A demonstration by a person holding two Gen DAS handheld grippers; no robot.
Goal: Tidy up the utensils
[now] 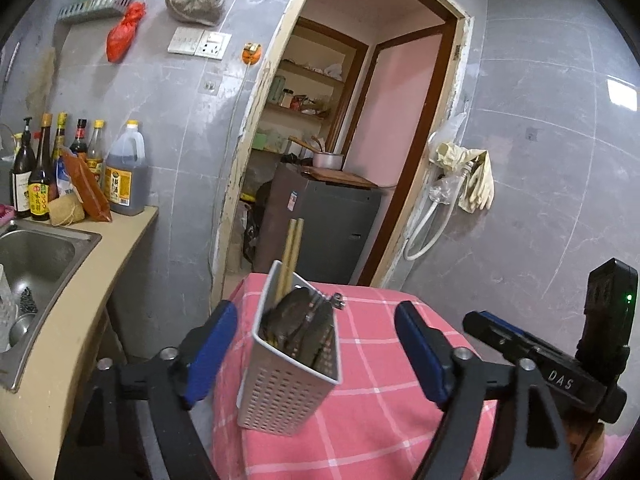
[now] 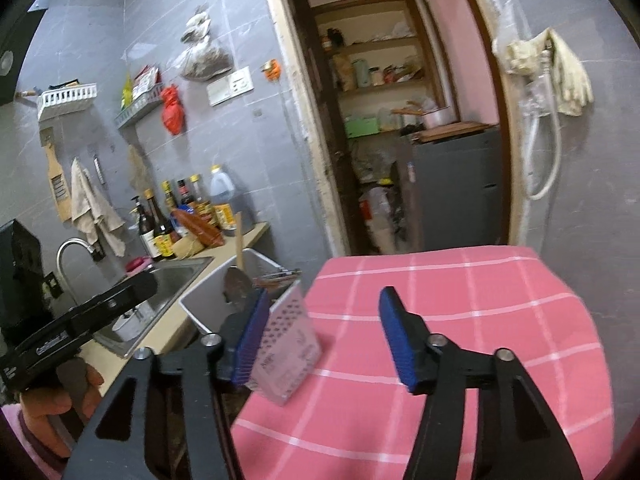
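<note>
Dead ahead between the left gripper's (image 1: 316,350) wide-open jaws stands the utensil holder (image 1: 290,376), upright, chopsticks (image 1: 290,256) poking up; right gripper (image 2: 324,336), also wide, sits just beside it.

My left wrist camera looks forward along the left gripper (image 1: 316,344), close over the near left corner of the pink checked worktop (image 1: 372,368), facing the doorway (image 1: 340,160) with the sink (image 1: 36,256) to its left. My right wrist camera sits just to the right, looking along the right gripper (image 2: 320,336) over the same worktop (image 2: 460,320) toward the same doorway (image 2: 400,120). Both views share the perforated utensil holder (image 1: 288,384) (image 2: 288,360), sink (image 2: 172,284) and hanging gloves (image 1: 472,176) (image 2: 560,72). Each view catches the other gripper at its edge.
</note>
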